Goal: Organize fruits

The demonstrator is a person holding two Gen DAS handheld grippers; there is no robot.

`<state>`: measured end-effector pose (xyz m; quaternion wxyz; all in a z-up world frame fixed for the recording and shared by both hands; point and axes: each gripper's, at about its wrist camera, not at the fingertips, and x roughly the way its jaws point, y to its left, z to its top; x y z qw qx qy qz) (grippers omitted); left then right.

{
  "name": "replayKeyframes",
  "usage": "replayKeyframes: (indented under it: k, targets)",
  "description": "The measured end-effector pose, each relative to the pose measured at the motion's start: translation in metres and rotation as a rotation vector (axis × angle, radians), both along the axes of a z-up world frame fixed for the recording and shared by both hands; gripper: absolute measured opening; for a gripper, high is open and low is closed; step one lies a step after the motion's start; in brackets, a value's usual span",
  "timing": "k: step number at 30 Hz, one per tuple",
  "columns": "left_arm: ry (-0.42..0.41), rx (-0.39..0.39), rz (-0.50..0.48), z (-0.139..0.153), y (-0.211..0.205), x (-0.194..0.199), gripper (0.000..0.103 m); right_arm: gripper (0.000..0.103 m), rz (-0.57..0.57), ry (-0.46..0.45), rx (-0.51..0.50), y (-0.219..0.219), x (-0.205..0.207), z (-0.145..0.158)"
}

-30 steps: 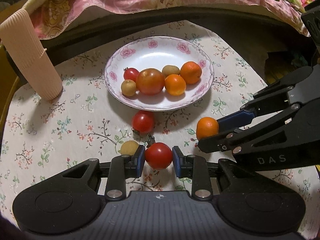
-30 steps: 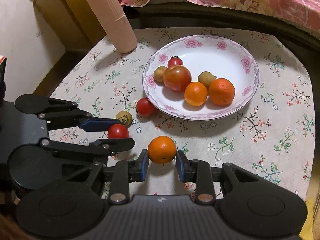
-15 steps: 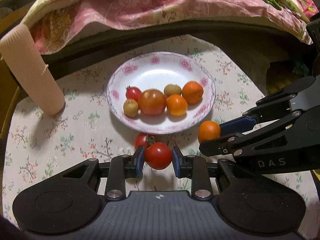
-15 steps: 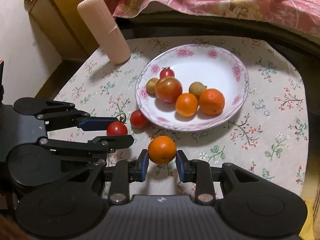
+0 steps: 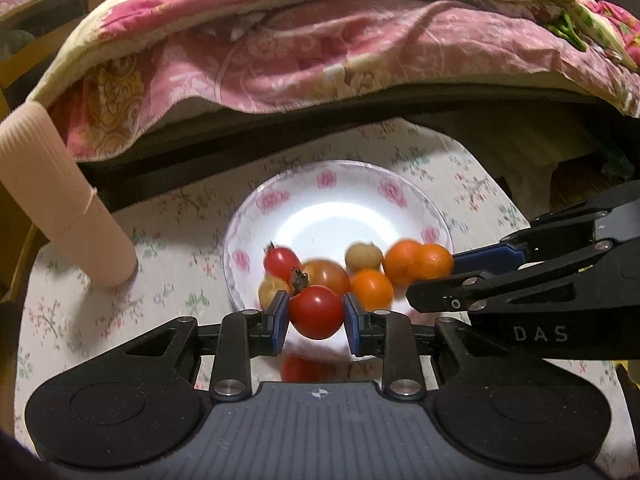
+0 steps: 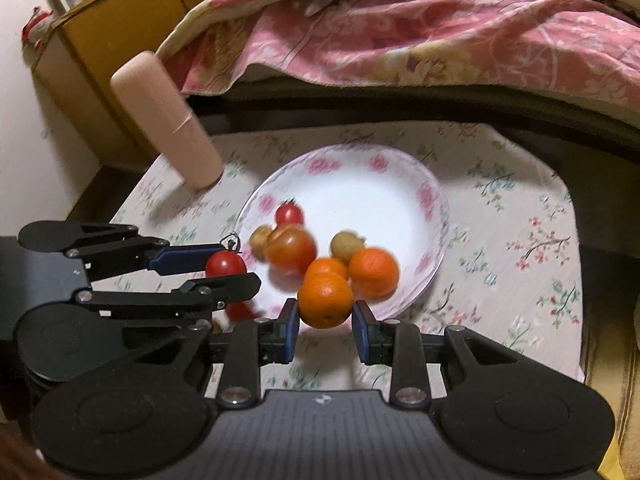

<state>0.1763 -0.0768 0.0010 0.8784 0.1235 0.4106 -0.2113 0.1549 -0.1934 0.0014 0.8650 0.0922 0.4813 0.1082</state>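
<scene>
The right gripper (image 5: pixel 434 276), marked "DAS", pinches an orange (image 6: pixel 325 300) and the left gripper (image 5: pixel 316 317) pinches a red tomato (image 5: pixel 316 312), stem up, both over the plate (image 6: pixel 400 184).

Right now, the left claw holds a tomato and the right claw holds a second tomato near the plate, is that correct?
Not quite: the right claw holds an orange, as the right wrist view shows. The left claw does hold a tomato, near the plate.
</scene>
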Motion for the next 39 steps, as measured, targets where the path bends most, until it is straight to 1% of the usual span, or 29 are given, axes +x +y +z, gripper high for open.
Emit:
replayKeyframes:
  k: [5, 9, 13, 26, 39]
  targets:
    - [-0.008, -0.011, 0.031, 0.001, 0.002, 0.015, 0.035, 0.031, -0.022, -0.024, 0.001, -0.002, 0.016, 0.002]
    - [0.003, -0.035, 0.054, 0.001, 0.006, 0.025, 0.035, 0.031, -0.032, -0.034, 0.000, -0.001, 0.027, 0.002]
    - [0.010, -0.039, 0.062, -0.002, 0.006, 0.030, 0.035, 0.031, -0.037, -0.039, -0.005, 0.000, 0.033, 0.000]
    - [0.026, -0.052, 0.084, -0.011, 0.005, 0.040, 0.035, 0.031, -0.059, -0.024, -0.003, -0.003, 0.047, -0.010]
    - [0.027, -0.066, 0.095, -0.012, 0.004, 0.043, 0.036, 0.031, -0.088, -0.011, 0.013, -0.008, 0.056, -0.019]
